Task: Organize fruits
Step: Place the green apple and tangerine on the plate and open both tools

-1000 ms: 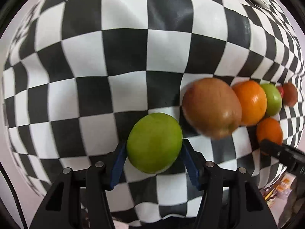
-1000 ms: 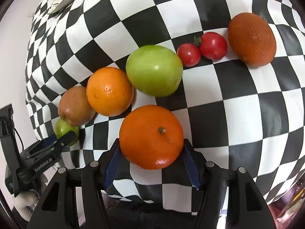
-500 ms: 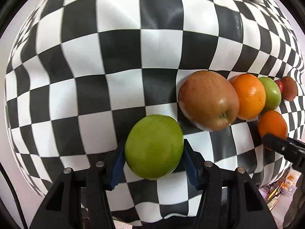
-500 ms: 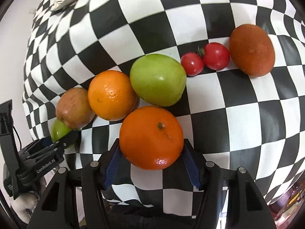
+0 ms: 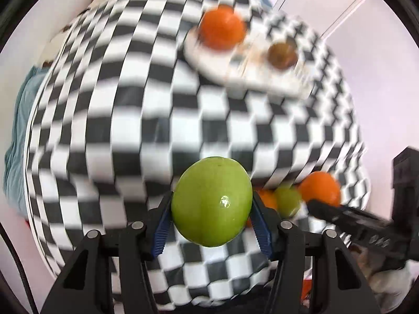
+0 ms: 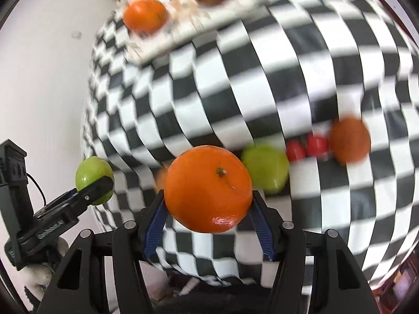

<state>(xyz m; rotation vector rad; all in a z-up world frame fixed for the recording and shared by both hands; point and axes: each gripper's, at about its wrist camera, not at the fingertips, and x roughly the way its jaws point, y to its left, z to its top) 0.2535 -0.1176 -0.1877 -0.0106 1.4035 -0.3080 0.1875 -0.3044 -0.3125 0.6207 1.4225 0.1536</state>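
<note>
My left gripper (image 5: 211,197) is shut on a green fruit (image 5: 212,201) and holds it in the air above the checkered cloth (image 5: 117,136). My right gripper (image 6: 207,195) is shut on an orange (image 6: 208,188), also lifted clear of the cloth. In the right wrist view the left gripper (image 6: 89,193) shows at the left with its green fruit (image 6: 90,174). A white plate (image 5: 209,62) at the far side carries an orange (image 5: 222,28) and a dark brownish fruit (image 5: 282,55). The picture is blurred.
On the cloth below remain a green apple (image 6: 265,171), two red tomatoes (image 6: 306,147) and a brown fruit (image 6: 349,140) in a row. Another orange (image 5: 267,198) lies partly hidden behind the left gripper's fruit. The table's edges drop off to pale floor on both sides.
Both grippers have risen from the cloth with their fruits still clamped. The views have tilted up, so the plate with its two fruits has come into sight.
</note>
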